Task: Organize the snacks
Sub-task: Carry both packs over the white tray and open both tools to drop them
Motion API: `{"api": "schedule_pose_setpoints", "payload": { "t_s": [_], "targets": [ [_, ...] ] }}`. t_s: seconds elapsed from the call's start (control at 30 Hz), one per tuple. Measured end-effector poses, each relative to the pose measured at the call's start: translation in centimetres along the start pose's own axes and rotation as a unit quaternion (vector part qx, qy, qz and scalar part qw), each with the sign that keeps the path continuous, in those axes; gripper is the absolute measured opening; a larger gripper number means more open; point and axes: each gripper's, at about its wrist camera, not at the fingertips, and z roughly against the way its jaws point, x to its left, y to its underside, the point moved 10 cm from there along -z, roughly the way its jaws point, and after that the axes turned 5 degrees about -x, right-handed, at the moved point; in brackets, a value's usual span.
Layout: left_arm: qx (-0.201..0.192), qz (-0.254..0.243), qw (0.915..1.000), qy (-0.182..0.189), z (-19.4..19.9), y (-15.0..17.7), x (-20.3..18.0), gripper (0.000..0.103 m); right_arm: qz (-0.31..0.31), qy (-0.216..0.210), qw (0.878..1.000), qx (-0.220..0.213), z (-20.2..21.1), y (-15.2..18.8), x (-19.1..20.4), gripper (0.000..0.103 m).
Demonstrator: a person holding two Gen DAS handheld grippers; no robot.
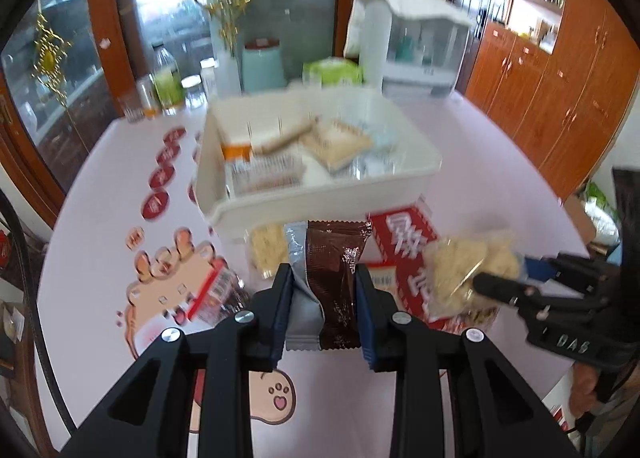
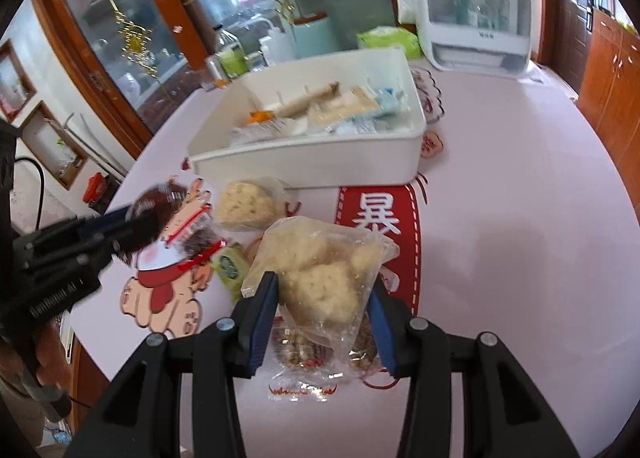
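Observation:
My left gripper (image 1: 324,290) is shut on a brown and silver snack packet (image 1: 334,282), held above the table just short of the white bin (image 1: 320,206). My right gripper (image 2: 326,298) is shut on a clear bag of pale puffed cakes (image 2: 320,278); this bag also shows in the left wrist view (image 1: 460,270). The white bin (image 2: 304,166) holds several wrapped snacks. On the table in front of it lie a round pale cake in a clear wrapper (image 2: 246,204), a green packet (image 2: 228,268) and a red-printed packet (image 2: 300,358).
The table has a pink cover with cartoon prints and a red banner (image 2: 380,226). Behind the bin stand a white countertop appliance (image 2: 472,6), a green tissue pack (image 2: 384,38), a teal canister (image 1: 262,66), bottles and jars (image 1: 166,78). Wooden cabinets (image 1: 560,82) line the right.

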Motion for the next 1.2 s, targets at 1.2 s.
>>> {"api": "schedule_pose_setpoints", "payload": {
  "t_s": [1.2],
  "targets": [
    [-0.053,-0.011,0.9959,-0.072,-6.8,-24.9,9.2,0.029,-0.001,0.008,0.993,-0.118,-0.6,-30.4,3.0,0.045]
  ]
}}
